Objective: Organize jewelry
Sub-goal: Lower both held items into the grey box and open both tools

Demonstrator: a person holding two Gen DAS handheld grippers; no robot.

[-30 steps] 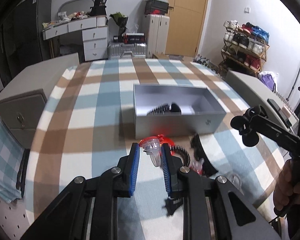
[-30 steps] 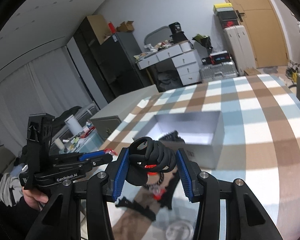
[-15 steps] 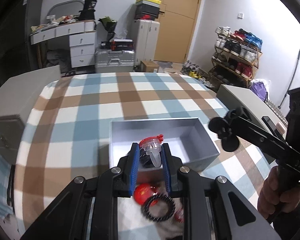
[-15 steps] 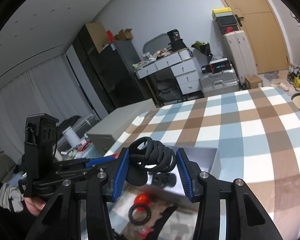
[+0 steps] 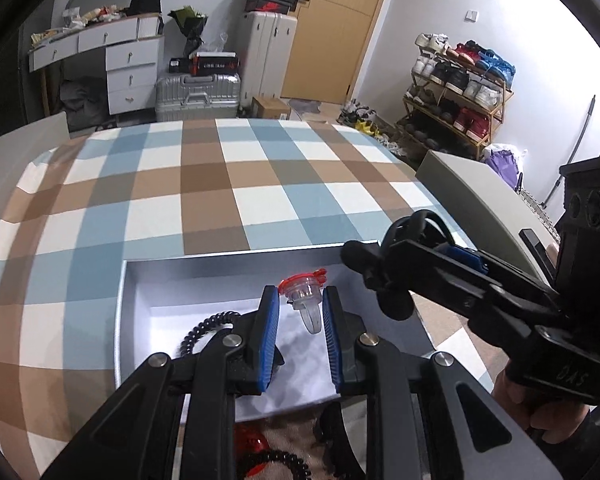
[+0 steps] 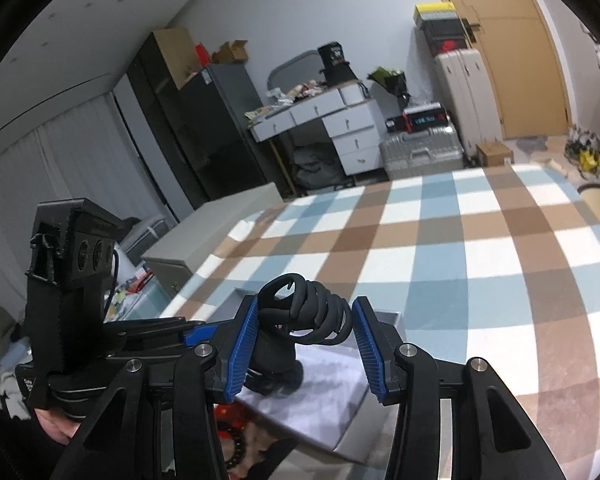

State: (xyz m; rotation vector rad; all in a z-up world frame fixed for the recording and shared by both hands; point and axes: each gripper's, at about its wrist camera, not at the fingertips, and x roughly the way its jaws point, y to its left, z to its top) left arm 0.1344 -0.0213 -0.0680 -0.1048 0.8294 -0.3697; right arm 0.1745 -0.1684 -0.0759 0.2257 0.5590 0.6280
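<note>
up front, the left gripper is pinched on a small clear clip with a red cap, held by its blue pads above the inside of the grey box. the clip's clear body points down toward the box's white floor and its red cap sits at the fingertips. below the left finger, inside the box, a black coiled hair tie is seen lying on the floor, partly hidden by the gripper.

to the right of the box's far right corner, the right gripper is seen from the side, gripped by a hand at the frame's lower right. its jaws are closed on a black spiral hair tie, which is squeezed between the blue pads and bulges above them. in the right wrist view this hair tie is held over the box's near edge, and the left gripper is seen reaching in from the left.

in front of the box, on the near side, a red item and another black coiled band are seen lying on the checked tablecloth, partly covered by the left gripper's frame. the box is set on this blue, brown and white cloth, which stretches away beyond the box toward the room.
</note>
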